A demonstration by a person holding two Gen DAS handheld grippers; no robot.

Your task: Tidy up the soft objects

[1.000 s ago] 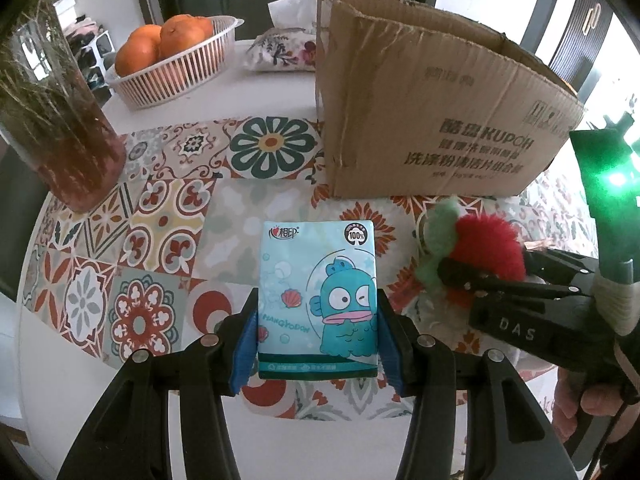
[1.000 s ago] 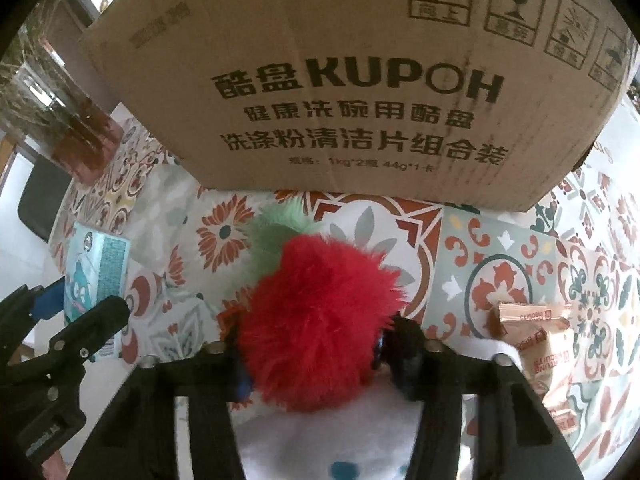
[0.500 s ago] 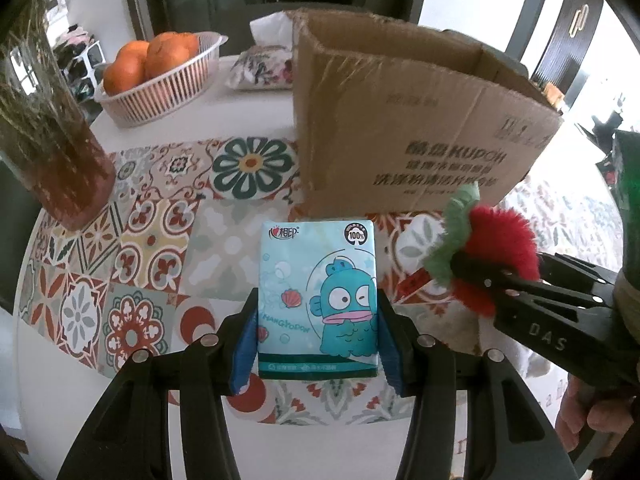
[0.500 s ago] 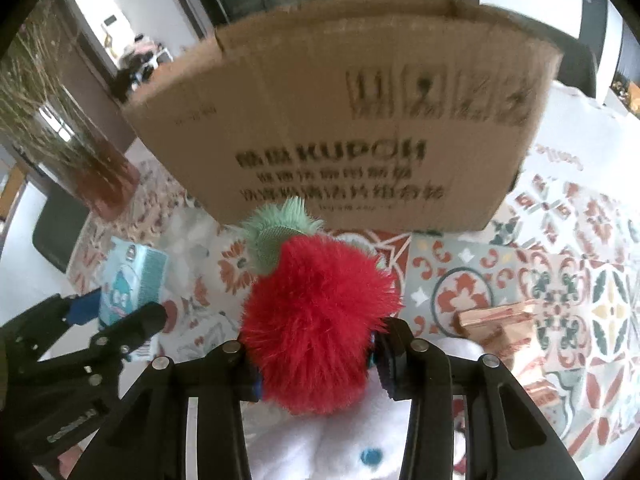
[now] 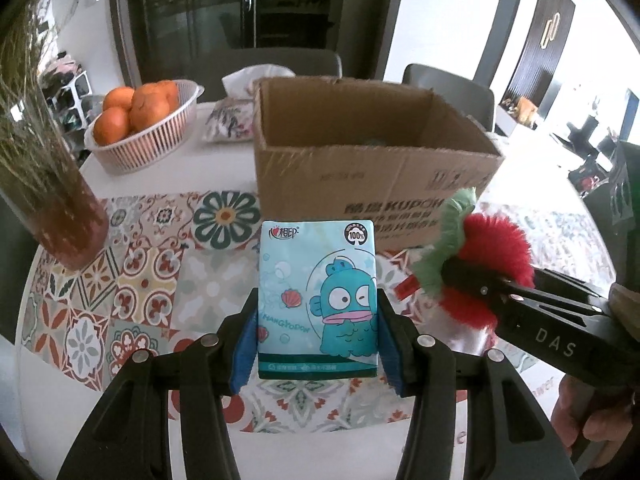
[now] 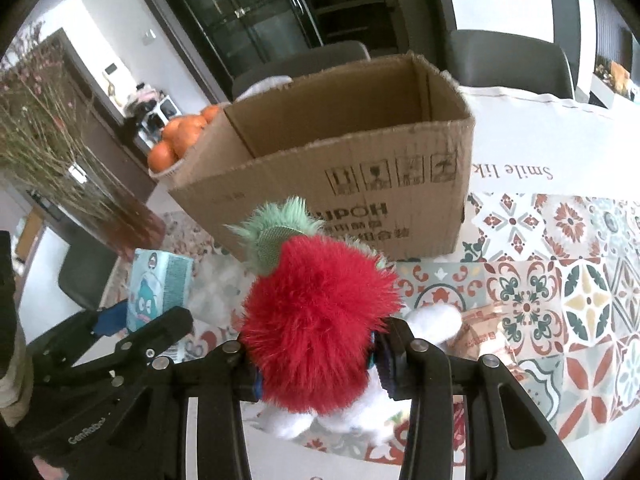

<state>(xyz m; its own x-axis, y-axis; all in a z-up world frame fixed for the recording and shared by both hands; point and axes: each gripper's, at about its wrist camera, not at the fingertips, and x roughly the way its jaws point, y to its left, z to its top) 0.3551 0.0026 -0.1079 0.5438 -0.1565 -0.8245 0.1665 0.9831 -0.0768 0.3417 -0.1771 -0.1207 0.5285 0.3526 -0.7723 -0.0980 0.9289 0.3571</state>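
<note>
My left gripper is shut on a light-blue tissue pack with a cartoon fish, held above the patterned tablecloth, just in front of the open cardboard box. My right gripper is shut on a furry red strawberry plush with a green top, also raised in front of the box. The plush and right gripper show at the right of the left wrist view. The tissue pack shows at the left of the right wrist view. The box's inside is mostly hidden.
A white basket of oranges and a floral tissue pouch stand behind the box. A vase of dried stems stands at the left. A white plush and brown snack packets lie under my right gripper.
Both grippers have risen with their loads, so the box's open top now shows in both views. The tissue pack and the plush stay gripped.
</note>
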